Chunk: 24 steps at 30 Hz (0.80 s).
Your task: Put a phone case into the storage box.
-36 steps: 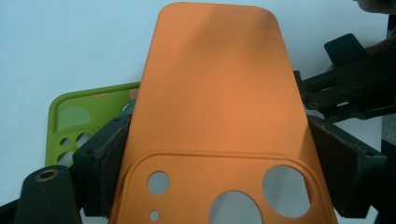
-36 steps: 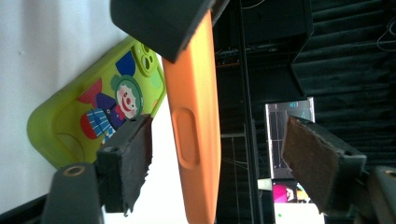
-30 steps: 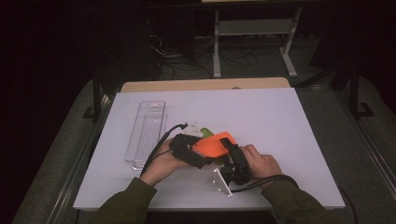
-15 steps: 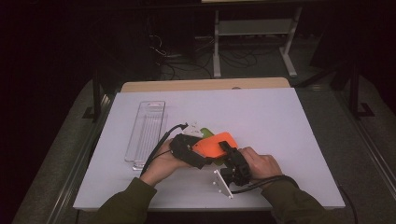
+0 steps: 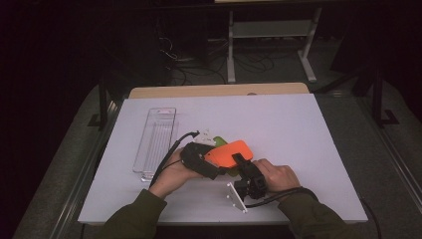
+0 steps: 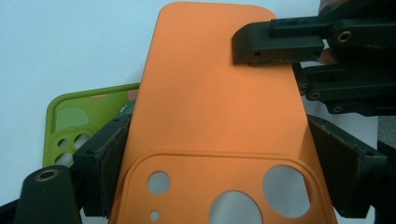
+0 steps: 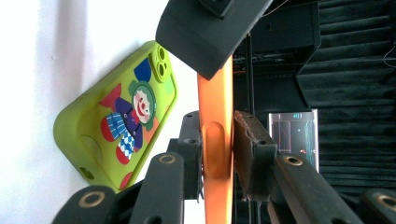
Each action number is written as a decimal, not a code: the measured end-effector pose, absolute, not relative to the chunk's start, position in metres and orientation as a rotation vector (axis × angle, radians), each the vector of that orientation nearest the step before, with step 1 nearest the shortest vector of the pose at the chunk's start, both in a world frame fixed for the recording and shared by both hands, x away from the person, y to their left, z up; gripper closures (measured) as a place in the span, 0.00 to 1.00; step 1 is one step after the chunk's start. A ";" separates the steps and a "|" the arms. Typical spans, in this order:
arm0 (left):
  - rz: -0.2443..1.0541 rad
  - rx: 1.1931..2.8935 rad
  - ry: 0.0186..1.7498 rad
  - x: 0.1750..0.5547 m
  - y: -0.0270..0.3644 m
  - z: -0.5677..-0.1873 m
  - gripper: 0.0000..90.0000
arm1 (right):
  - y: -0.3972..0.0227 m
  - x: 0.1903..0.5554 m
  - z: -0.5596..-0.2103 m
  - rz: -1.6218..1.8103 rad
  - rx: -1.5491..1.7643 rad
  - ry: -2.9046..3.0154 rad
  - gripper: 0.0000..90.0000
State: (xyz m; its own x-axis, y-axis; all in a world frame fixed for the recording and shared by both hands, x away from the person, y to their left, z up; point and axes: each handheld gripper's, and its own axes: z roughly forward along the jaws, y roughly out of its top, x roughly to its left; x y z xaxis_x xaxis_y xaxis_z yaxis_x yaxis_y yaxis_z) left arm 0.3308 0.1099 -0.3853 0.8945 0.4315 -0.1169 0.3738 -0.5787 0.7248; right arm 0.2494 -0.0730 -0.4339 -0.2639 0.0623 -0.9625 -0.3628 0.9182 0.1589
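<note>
Close to the table's (image 5: 298, 124) near edge, both forearms are coming in low, hands meeting at its middle. Right tongs (image 5: 239, 162), turned sideways, have just been closing across the orange phone case's (image 5: 226, 152) thin edge, pads pressing its faces. Left tongs (image 5: 211, 164) are clamping the smooth, round-cornered case across its width. Behind it, a green clown-printed case (image 7: 121, 114) is lying flat; toward the left edge, a clear ribbed tray (image 5: 155, 142).
</note>
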 end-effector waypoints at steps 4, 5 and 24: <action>0.089 2.243 0.584 0.331 0.110 -0.385 0.17 | -0.072 0.249 -0.435 0.407 -0.231 1.788 0.81; 0.088 2.243 0.584 0.331 0.110 -0.385 0.17 | -0.072 0.249 -0.435 0.404 -0.231 1.788 0.82; 0.019 2.216 0.595 0.335 0.114 -0.386 0.16 | -0.068 0.247 -0.433 0.370 -0.215 1.779 0.91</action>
